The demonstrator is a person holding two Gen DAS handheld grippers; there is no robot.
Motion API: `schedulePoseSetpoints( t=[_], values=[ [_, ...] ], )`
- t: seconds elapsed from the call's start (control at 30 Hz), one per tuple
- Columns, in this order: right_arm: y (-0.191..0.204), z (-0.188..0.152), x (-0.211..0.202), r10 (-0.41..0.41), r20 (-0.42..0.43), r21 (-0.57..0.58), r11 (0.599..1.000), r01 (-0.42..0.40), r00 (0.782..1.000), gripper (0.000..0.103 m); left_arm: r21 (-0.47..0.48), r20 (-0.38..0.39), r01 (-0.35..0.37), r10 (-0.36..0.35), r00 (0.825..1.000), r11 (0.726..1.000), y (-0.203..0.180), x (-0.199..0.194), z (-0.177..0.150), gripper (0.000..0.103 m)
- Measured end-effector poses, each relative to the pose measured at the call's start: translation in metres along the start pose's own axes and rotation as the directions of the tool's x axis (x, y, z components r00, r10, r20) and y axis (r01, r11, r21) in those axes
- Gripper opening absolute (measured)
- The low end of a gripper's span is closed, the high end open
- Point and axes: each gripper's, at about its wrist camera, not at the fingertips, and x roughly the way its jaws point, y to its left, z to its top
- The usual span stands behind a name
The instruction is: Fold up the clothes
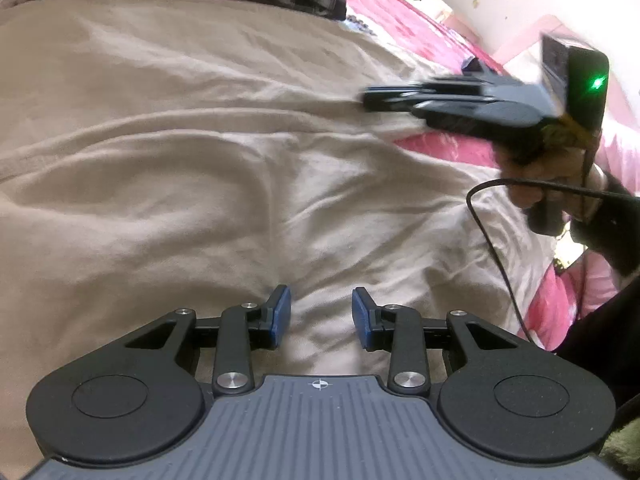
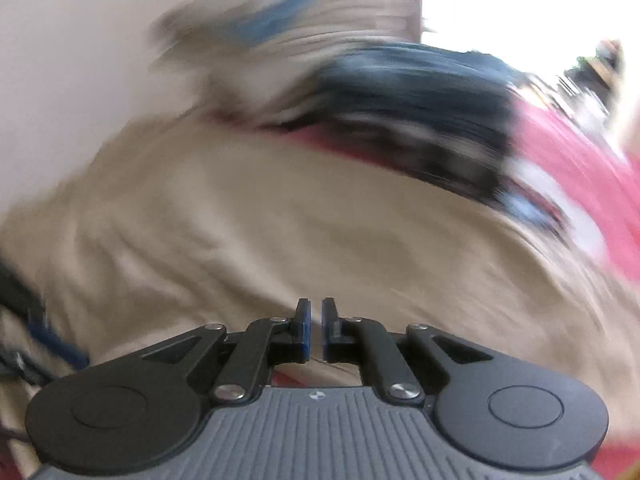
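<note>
Between the left gripper's (image 1: pixel 321 316) half-open blue pads lies only bare cloth; it holds nothing. Out from it, the beige garment (image 1: pixel 192 152) spreads across the pink bed (image 1: pixel 452 148). It looks soft, light and floppy, so grab an edge or corner. Far right, the right gripper (image 1: pixel 370 98) is almost shut, touching a fold.

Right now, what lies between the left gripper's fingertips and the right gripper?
In the left wrist view, only wrinkled beige garment lies between the left gripper and the right gripper; nothing else.
</note>
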Motion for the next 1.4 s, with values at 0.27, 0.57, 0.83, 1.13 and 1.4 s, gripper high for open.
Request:
schedulePoseSetpoints(
  t=[0.27, 0.57, 0.83, 1.13, 1.4],
  values=[
    [-0.026, -0.049, -0.031, 0.144, -0.077, 0.201, 0.971, -0.126, 0.986, 0.009, 0.022, 0.043, -0.023, 0.022, 0.999, 0.999, -0.008, 0.010, 0.013, 0.033],
    [-0.067, -0.071, -0.041, -0.178, 0.041, 0.366, 0.918, 0.151, 0.983, 0.005, 0.035, 0.034, -0.091, 0.090, 0.995, 0.995, -0.013, 0.023, 0.016, 0.033],
    [-0.077, -0.105, -0.082, -0.179, 0.026, 0.443, 0.884, 0.149, 0.984, 0.006, 0.020, 0.037, -0.129, 0.128, 0.991, 0.991, -0.020, 0.025, 0.017, 0.033],
    [-0.153, -0.134, -0.101, -0.478, -0.044, 0.648, 0.655, 0.389, 0.877, 0.004, -0.005, 0.052, -0.154, 0.154, 0.987, 0.988, -0.021, 0.022, 0.016, 0.033],
    [-0.124, -0.140, -0.125, -0.475, 0.017, 0.650, 0.674, 0.351, 0.880, 0.017, -0.059, 0.114, -0.206, 0.211, 0.971, 0.977, -0.023, -0.013, 0.012, 0.034]
  ],
)
